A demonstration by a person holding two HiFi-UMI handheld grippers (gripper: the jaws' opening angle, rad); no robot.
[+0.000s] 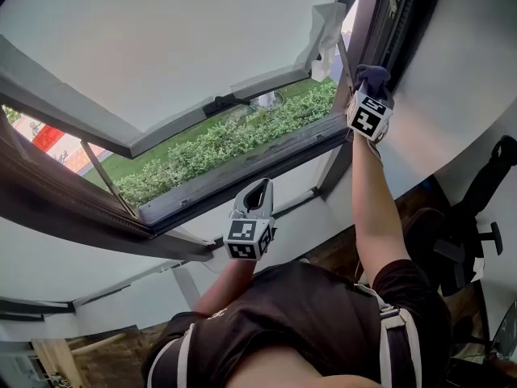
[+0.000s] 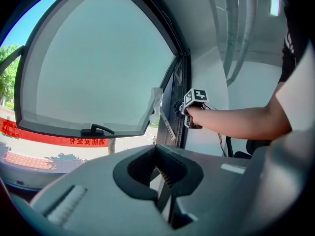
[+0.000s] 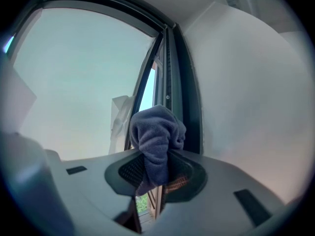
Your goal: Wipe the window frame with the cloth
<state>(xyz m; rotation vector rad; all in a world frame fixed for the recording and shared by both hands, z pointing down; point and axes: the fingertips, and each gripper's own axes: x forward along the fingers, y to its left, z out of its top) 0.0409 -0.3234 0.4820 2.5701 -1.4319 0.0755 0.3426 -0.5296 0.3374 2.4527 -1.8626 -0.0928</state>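
My right gripper [image 1: 371, 87] is raised high against the dark window frame [image 1: 380, 31] at the right side and is shut on a bunched purple-grey cloth [image 3: 156, 136]. In the right gripper view the cloth sticks up between the jaws, right in front of the frame's vertical bar [image 3: 172, 82]. In the left gripper view the right gripper [image 2: 183, 108] reaches the same bar [image 2: 178, 107]. My left gripper [image 1: 257, 194] hovers lower, near the bottom frame rail [image 1: 242, 172], jaws shut with nothing between them [image 2: 160, 178].
The open sash [image 1: 145, 63] with frosted glass tilts outward; a strip of white film [image 1: 323, 31] hangs from its corner. A hedge [image 1: 234, 140] and lawn lie outside. A black office chair [image 1: 477, 225] stands at the right.
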